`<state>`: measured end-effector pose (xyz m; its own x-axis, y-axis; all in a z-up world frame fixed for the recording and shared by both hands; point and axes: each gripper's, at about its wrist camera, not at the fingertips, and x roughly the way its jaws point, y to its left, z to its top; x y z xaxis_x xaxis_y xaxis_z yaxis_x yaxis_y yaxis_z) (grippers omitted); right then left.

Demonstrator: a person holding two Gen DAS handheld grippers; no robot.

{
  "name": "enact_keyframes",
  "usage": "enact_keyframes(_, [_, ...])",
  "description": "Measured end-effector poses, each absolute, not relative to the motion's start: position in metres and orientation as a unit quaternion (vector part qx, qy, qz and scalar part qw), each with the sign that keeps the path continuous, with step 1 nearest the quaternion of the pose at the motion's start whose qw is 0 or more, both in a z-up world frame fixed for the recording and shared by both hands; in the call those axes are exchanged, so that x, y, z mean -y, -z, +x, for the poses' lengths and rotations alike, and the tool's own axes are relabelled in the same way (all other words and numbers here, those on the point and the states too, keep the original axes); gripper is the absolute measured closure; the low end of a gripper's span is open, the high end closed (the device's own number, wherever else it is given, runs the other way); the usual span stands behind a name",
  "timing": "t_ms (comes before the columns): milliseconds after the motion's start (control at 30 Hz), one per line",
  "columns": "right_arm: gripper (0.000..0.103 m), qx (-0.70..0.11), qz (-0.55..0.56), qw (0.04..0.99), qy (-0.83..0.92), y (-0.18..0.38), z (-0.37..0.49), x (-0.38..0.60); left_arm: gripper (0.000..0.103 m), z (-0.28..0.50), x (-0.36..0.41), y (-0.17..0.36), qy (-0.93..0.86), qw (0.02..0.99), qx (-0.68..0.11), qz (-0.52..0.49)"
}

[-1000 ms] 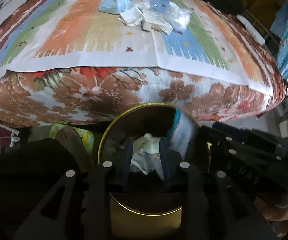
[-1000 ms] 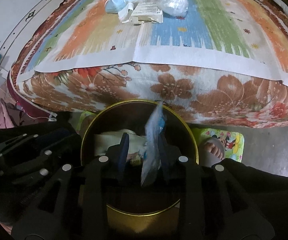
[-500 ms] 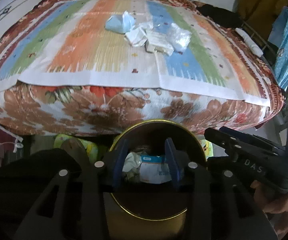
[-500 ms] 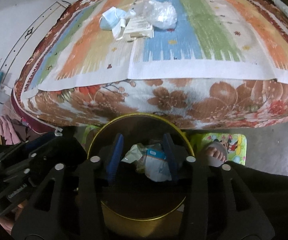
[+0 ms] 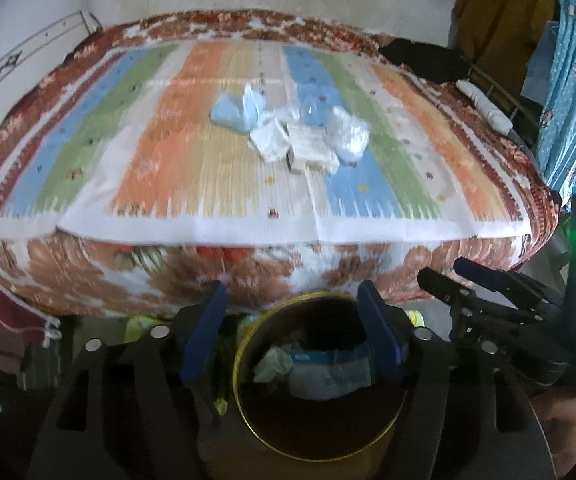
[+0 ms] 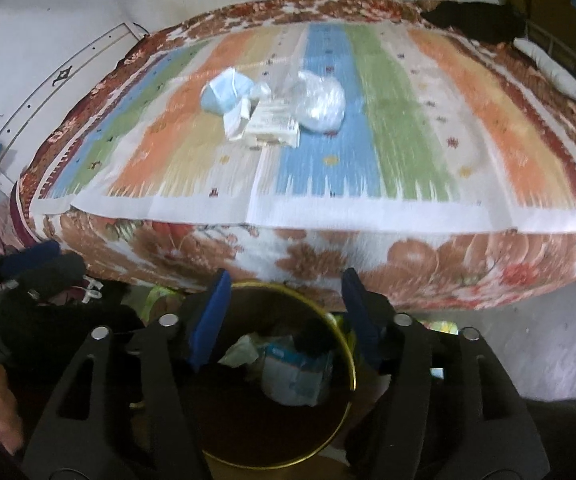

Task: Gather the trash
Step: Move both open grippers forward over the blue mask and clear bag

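Below my two grippers sits a round bin (image 5: 244, 364) with a gold rim, on the floor against the bed (image 5: 128, 280). My left gripper (image 5: 291, 316) hangs above its mouth with its blue fingers (image 5: 204, 332) spread wide and opening further, nothing between them. My right gripper (image 6: 284, 308) hovers over the same bin (image 6: 349, 360), its jaws also parting and empty. Inside the bin I see a crumpled tissue (image 5: 274, 362) and a white and blue wrapper (image 5: 327, 372) lying loose. Up on the striped bedcover (image 6: 367, 152), well away from both grippers, more trash lies in one small cluster: a blue face mask (image 6: 224, 94), a crumpled paper (image 6: 236, 120), a flat carton (image 6: 274, 124) and a clear plastic bag (image 6: 319, 102), all touching.
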<state>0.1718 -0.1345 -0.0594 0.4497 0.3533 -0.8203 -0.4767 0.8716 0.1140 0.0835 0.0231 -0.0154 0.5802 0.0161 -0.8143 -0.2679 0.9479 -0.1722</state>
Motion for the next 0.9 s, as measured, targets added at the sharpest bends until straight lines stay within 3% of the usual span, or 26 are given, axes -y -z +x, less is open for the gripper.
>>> enact_keyframes(400, [0.035, -0.416, -0.073, 0.875, -0.239, 0.029, 0.205, 0.12, 0.007, 0.126, -0.064, -0.008, -0.082, 0.883, -0.433, -0.162])
enact_keyframes(500, [0.031, -0.404, -0.082, 0.878, -0.243, 0.023, 0.211, 0.113, 0.006, 0.137, -0.074, -0.004, -0.076, 0.872, -0.444, -0.19])
enact_keyframes(733, [0.02, -0.385, -0.098, 0.881, -0.256, 0.014, 0.228, 0.096, 0.006, 0.165, -0.076, -0.007, -0.117, 0.882, -0.44, -0.122])
enact_keyframes(900, [0.014, -0.379, -0.106, 0.885, -0.25, 0.011, 0.244, 0.087, 0.006, 0.189, -0.091, -0.005, -0.125, 0.88, -0.438, -0.137])
